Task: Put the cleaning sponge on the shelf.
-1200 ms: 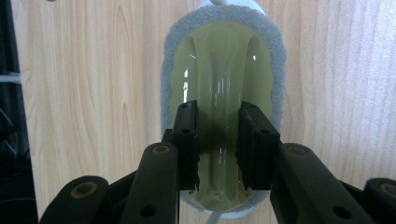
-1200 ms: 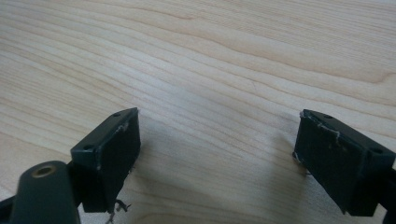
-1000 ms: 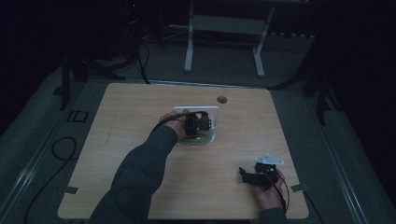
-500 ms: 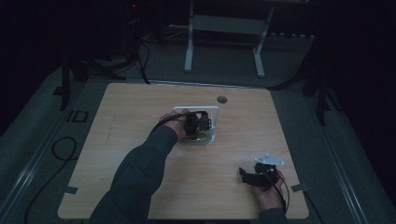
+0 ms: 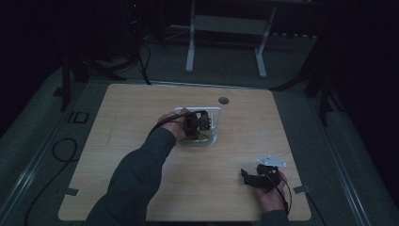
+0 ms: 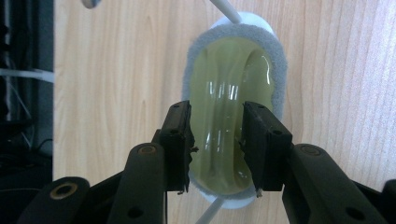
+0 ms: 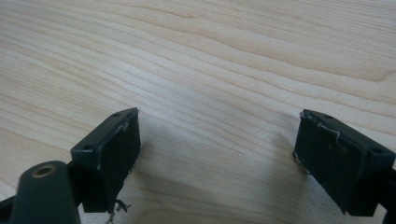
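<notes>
Nothing has shifted since earlier: both tools hold their places.
Left tool (image 6: pixel 215 140) half-open over a yellow-green sponge (image 6: pixel 233 84); right tool (image 7: pixel 215 158) wide open at the pale wood worktop's (image 5: pixel 141 122) five o'clock; dark room.

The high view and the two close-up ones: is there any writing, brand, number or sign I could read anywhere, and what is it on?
"ID": this is how the pale mark on the grey floor left of the table seems to read; it is small and dim, so I am not sure.
No other text: none on the left tool, the right tool, or the yellow-green sponge.
</notes>
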### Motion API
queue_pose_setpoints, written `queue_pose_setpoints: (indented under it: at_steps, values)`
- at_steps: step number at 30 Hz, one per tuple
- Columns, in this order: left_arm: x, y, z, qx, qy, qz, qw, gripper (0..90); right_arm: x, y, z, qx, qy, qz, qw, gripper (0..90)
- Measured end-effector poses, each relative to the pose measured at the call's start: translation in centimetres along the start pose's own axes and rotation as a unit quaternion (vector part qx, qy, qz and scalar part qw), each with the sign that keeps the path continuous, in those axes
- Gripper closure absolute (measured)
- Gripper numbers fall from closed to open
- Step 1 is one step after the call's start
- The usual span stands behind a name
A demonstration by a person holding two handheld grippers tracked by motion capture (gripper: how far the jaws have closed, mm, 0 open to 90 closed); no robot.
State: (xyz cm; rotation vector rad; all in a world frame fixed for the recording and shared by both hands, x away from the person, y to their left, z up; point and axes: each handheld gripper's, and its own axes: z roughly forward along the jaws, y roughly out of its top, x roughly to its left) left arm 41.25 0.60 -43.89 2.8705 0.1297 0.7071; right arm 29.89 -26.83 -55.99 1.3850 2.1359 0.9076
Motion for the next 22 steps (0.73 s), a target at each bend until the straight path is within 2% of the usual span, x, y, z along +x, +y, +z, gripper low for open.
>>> queue_pose_setpoints:
  at_steps: [7, 12, 16, 19, 22]
  values:
    - [0.0, -0.6, -1.8, -0.026, -0.007, -0.025, 0.9993, 65.0, 0.0, 0.0, 0.0, -0.001, 0.000, -0.001, 1.0000, 13.9]
    - [0.0, -1.1, -2.6, -0.049, -0.024, -0.054, 0.9971, 65.3, 0.0, 0.0, 0.0, -0.001, 0.000, -0.001, 1.0000, 13.9]
    - [-0.1, -1.4, -3.1, -0.050, -0.032, -0.064, 0.9962, 65.4, 0.0, 0.0, 0.0, -0.001, 0.000, -0.001, 1.0000, 13.9]
    - [-0.1, -1.5, -3.4, -0.061, -0.046, -0.083, 0.9937, 65.4, 0.0, 0.0, 0.0, -0.001, 0.000, -0.001, 1.0000, 13.9]
    - [-0.2, -1.6, -3.9, -0.066, -0.054, -0.092, 0.9921, 65.3, 0.0, 0.0, 0.0, 0.000, 0.000, 0.000, 1.0000, 13.9]
